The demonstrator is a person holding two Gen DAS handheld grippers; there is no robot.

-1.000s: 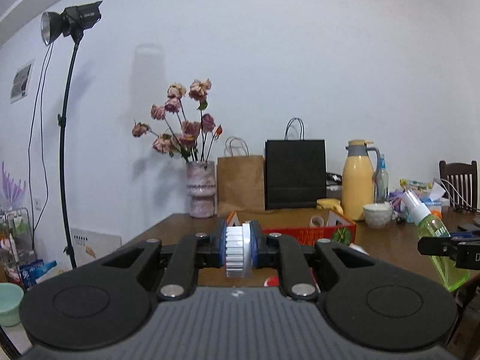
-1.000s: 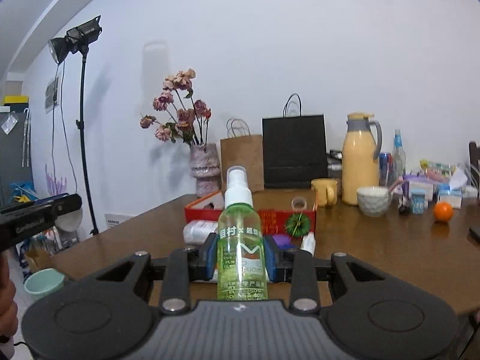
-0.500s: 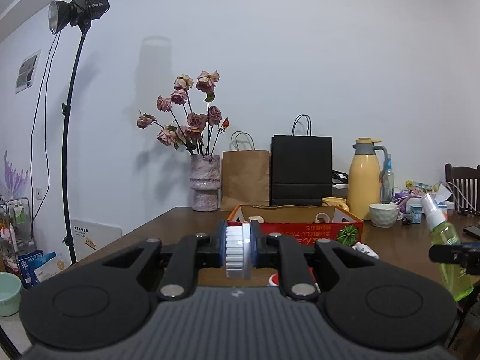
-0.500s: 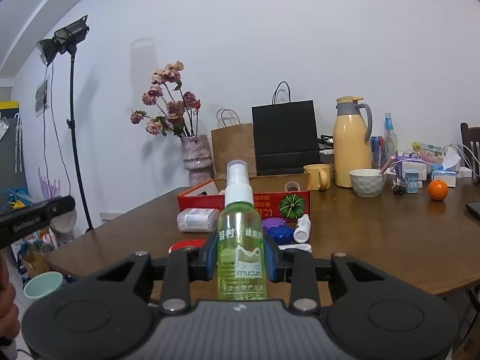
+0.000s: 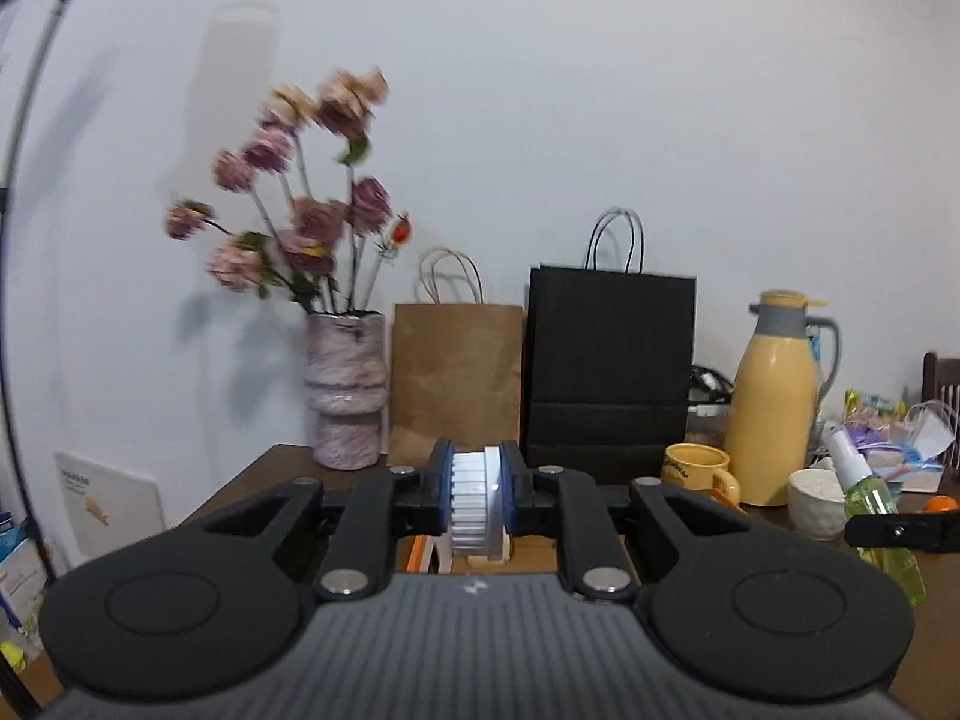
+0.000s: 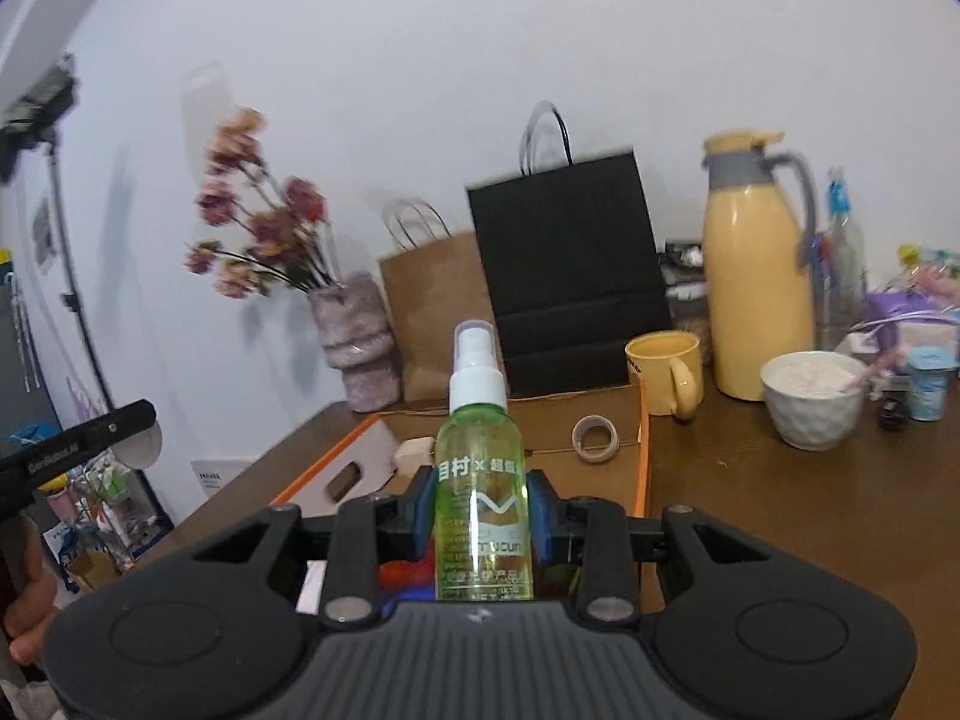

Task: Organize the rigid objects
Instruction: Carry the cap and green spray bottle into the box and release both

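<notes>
My left gripper (image 5: 475,495) is shut on a small white ridged object (image 5: 474,504), held upright between the blue pads above the cardboard box (image 5: 420,552). My right gripper (image 6: 480,510) is shut on a green spray bottle (image 6: 482,480) with a white pump top, standing upright between its pads. That bottle (image 5: 876,504) and the right gripper's finger also show at the right edge of the left wrist view. The open box (image 6: 540,420) with orange edges lies just beyond the right gripper, with a roll of tape (image 6: 595,438) and a small white item inside.
On the wooden table (image 6: 780,510) stand a vase of dried flowers (image 5: 345,390), a brown paper bag (image 5: 456,384), a black paper bag (image 5: 609,366), a yellow mug (image 6: 666,372), a yellow thermos (image 6: 756,282) and a white bowl (image 6: 813,396). A lamp stand sits at far left.
Both grippers have swept forward over the table toward the box and bags, which now look much larger and nearer. Each keeps its hold; small items on the near table have dropped out of sight.
</notes>
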